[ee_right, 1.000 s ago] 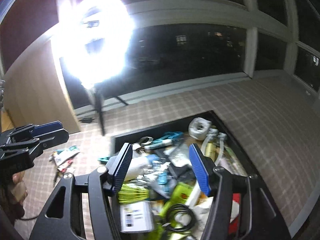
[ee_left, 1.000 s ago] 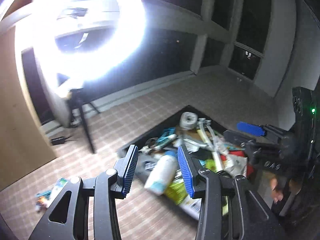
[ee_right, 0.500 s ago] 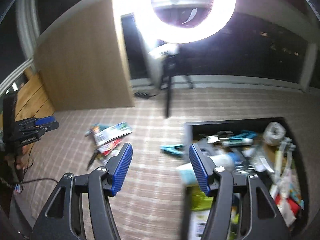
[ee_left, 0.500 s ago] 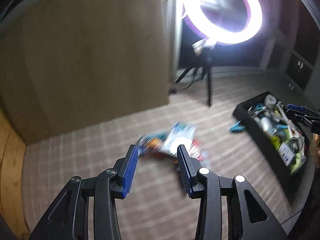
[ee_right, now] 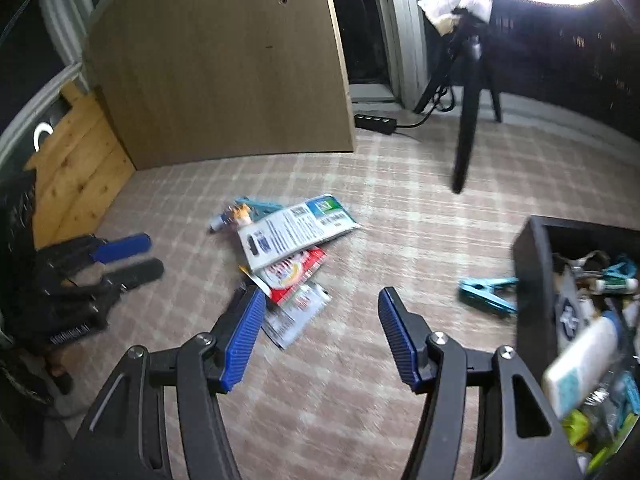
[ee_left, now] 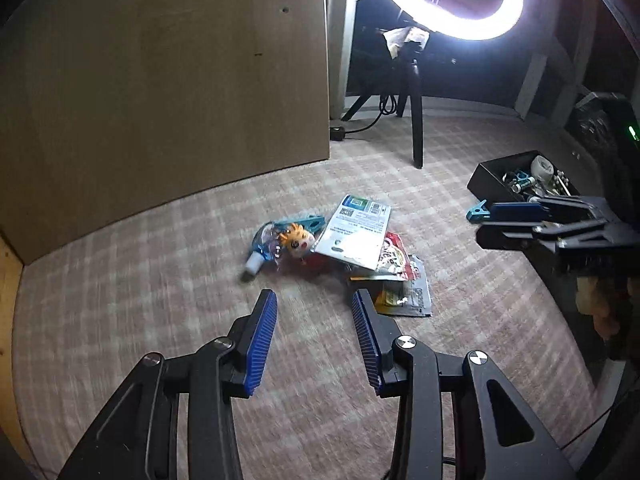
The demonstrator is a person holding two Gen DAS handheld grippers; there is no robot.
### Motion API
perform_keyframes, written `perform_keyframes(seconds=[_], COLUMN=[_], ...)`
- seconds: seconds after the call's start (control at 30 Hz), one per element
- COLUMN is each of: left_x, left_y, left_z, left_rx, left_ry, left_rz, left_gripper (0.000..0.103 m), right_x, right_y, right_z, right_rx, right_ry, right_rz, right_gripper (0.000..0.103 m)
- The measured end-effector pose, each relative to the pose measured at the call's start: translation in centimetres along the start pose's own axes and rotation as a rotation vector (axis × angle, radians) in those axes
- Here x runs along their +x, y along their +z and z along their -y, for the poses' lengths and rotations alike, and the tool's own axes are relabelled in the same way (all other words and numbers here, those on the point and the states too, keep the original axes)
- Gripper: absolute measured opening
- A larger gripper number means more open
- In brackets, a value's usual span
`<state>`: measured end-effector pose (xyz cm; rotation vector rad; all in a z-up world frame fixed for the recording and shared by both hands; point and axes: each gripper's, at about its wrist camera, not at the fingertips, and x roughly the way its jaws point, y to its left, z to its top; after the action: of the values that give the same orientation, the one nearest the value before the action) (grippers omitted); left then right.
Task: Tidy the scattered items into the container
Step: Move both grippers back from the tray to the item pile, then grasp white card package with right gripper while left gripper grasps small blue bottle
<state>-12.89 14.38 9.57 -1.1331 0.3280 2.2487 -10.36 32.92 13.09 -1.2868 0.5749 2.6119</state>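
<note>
A pile of scattered items lies on the checked carpet: a white card package (ee_left: 356, 230) (ee_right: 294, 230) on top of red and grey sachets (ee_left: 402, 280) (ee_right: 296, 280), and a small blue bottle with an orange toy (ee_left: 280, 242) (ee_right: 236, 216). A teal clip (ee_left: 478, 211) (ee_right: 486, 292) lies beside the black container (ee_left: 490, 178) (ee_right: 532, 276), which holds many items. My left gripper (ee_left: 314, 304) is open and empty, just short of the pile. My right gripper (ee_right: 322, 300) is open and empty, above the carpet between the pile and the container.
A ring light on a black tripod (ee_left: 416, 120) (ee_right: 466, 128) stands behind the pile, with a power strip (ee_right: 376, 122) and cable on the floor. A brown board (ee_left: 160, 80) (ee_right: 224, 60) stands at the back left. Pale wooden panelling (ee_right: 76, 168) is at the far left.
Both grippers have swung left, away from the container, toward the pile on the carpet. The pile now lies closer to both. Both grippers stay open and empty.
</note>
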Motion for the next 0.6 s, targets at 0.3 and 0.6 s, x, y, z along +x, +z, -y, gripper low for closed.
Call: perform_keyframes(seconds=[0.3,0.6], left_x=[3.7,7.4], left_y=[0.5,0.8], left_z=[-2.9,-5.0], left_rx=[0.137,0.206], left_ry=[-0.039,-0.112], left_rz=[-0.064,-0.095], left_gripper=[0.037,0.033], right_x=[6.6,11.7], right_y=[4.6,7.2], right_z=[1.7,0.0], right_rx=[0.278,0.311], right_ry=[0.020,-0.136], right_rz=[-0.191,-0.308], right_gripper=[0.058,0.058])
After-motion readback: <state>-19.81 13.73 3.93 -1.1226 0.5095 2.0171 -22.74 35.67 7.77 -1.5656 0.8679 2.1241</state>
